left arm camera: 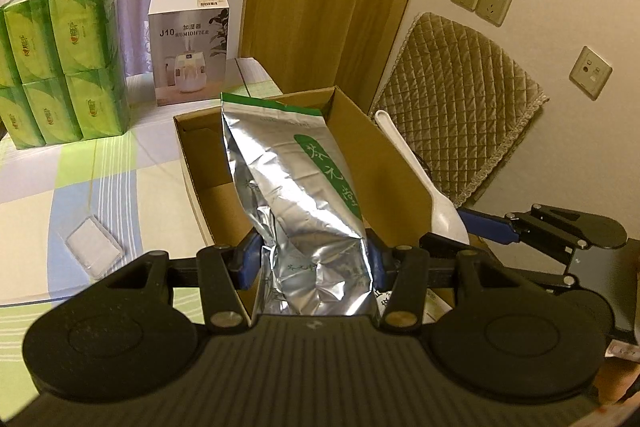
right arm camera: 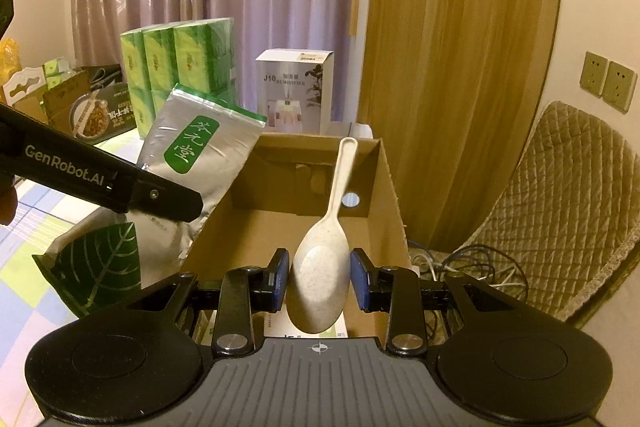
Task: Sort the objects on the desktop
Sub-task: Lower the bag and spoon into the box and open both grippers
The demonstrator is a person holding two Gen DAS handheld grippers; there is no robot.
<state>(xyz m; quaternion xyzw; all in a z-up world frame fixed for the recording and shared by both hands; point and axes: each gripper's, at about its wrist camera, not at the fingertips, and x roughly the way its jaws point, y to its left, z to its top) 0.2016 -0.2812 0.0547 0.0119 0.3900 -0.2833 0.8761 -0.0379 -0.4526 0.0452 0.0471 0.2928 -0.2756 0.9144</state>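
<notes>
My left gripper [left arm camera: 312,259] is shut on the lower end of a silver foil bag [left arm camera: 296,183] with a green label, held upright over the open cardboard box [left arm camera: 192,163]. That same foil bag [right arm camera: 200,151] shows at the left of the right wrist view, above the box's left wall. My right gripper [right arm camera: 320,277] is shut on the bowl of a pale speckled rice spoon [right arm camera: 320,267], handle pointing away over the cardboard box [right arm camera: 384,195]. In the left wrist view the rice spoon [left arm camera: 420,167] and the right gripper [left arm camera: 468,227] sit at the box's right wall.
A stack of green tissue packs [left arm camera: 60,67] and a white humidifier box [left arm camera: 188,47] stand at the back of the checked tablecloth. A small clear plastic case [left arm camera: 94,251] lies left of the box. A quilted chair [right arm camera: 560,211] and cables [right arm camera: 468,267] are at right. A leaf-print bag [right arm camera: 96,267] sits at left.
</notes>
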